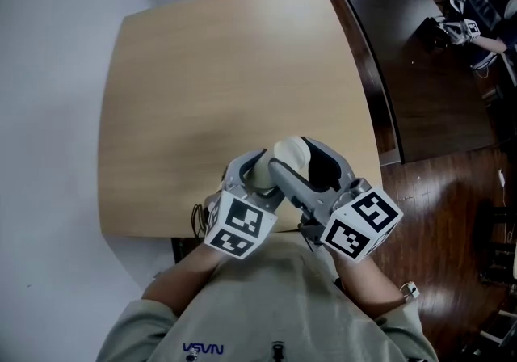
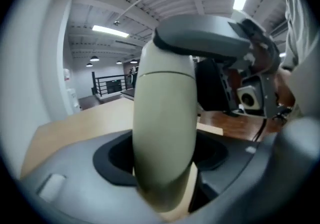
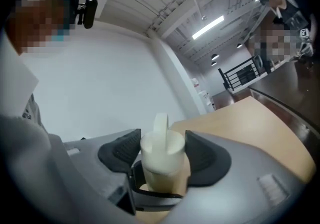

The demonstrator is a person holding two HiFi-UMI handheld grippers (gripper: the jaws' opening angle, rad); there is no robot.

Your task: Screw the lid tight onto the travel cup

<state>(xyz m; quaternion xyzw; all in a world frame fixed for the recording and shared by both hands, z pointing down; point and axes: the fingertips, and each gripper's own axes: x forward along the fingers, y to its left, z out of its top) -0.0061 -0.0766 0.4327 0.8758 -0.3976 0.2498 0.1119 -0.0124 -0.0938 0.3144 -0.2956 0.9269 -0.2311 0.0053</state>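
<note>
A cream travel cup point(image 1: 288, 153) is held just above the front edge of the light wooden table point(image 1: 226, 69), close to my body. My left gripper point(image 1: 257, 176) is shut on the cup's body point(image 2: 165, 118), which fills the space between its black pads. My right gripper point(image 1: 313, 165) comes in from the right and is shut on the lid point(image 3: 161, 149), a cream cap with a small upright loop. In the right gripper view its black pads point(image 3: 121, 150) sit against both sides of the lid. In the left gripper view the right gripper's grey jaw arches over the cup's top.
The tabletop point(image 1: 234, 45) bears nothing else. A dark table point(image 1: 404, 45) stands to the right, with a person point(image 1: 493, 5) at its far end. Dark wooden floor point(image 1: 436, 191) lies to the right and a white wall point(image 1: 48, 110) to the left.
</note>
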